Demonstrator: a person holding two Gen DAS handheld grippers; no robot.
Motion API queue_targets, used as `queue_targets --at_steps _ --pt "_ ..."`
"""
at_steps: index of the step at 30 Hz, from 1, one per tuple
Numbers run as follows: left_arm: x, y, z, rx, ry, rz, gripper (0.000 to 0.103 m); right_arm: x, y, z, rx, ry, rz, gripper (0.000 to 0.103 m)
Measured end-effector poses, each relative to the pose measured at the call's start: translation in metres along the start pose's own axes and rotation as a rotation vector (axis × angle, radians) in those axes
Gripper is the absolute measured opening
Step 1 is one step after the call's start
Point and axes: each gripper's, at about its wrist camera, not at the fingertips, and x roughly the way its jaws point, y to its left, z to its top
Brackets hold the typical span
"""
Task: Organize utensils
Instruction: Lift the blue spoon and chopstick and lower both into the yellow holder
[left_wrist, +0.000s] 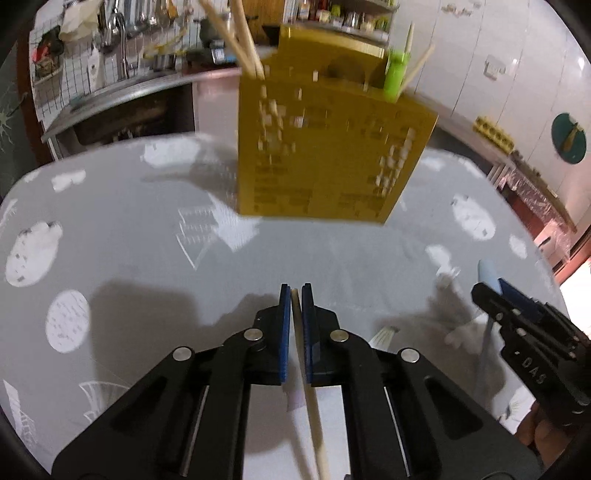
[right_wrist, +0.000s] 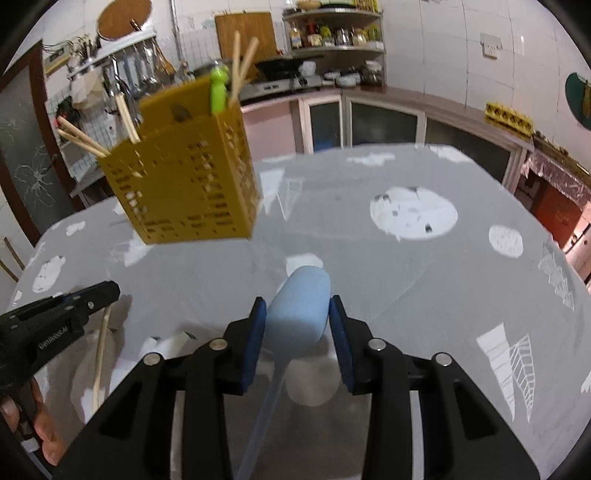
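The left gripper (left_wrist: 295, 295) is closed on a single chopstick (left_wrist: 314, 417), pinched between the blue pads near its upper end. The right gripper (right_wrist: 297, 314) holds a pale blue spoon (right_wrist: 301, 306), its pads pressing the sides of the bowl. Both utensils are lifted above the grey patterned worktop (left_wrist: 147, 258). The yellow perforated holder (left_wrist: 325, 155) stands further back on the worktop, well apart from both grippers, and already contains several chopsticks and a green-handled utensil (left_wrist: 395, 74).

Risks from this position:
- The chopstick is held by a narrow contact near one end. It may pivot in the pads and miss the holder opening.
- The spoon bowl is rounded and smooth. It may slip or rotate under pad pressure.
- The standing chopsticks lean outward across the holder. An incoming utensil may strike them or tip the light holder.

Orientation: the chopstick's long axis runs along the left gripper's fingers, with most of its length trailing back below the camera. The spoon points bowl-forward, with the handle extending back and down beneath the right gripper.
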Motion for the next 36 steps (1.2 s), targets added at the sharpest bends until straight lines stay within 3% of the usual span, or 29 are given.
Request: queue_targets --at_steps 8,17,36 --pt "-0.057 0.008 0.021 0.016 -0.199 0.004 0.003 -0.023 0.014 0.012 -0.065 -0.133 0.015 0.035" --pt "-0.096 0.028 0.036 -0.021 -0.364 0.005 0.003 -0.044 0.026 0.027 -0.083 -0.237 0.044 0.035" --pt "-0.123 0.029 0.055 0.037 -0.498 0.027 0.003 -0.054 0.036 0.056 -0.109 -0.307 0.047 0.035"
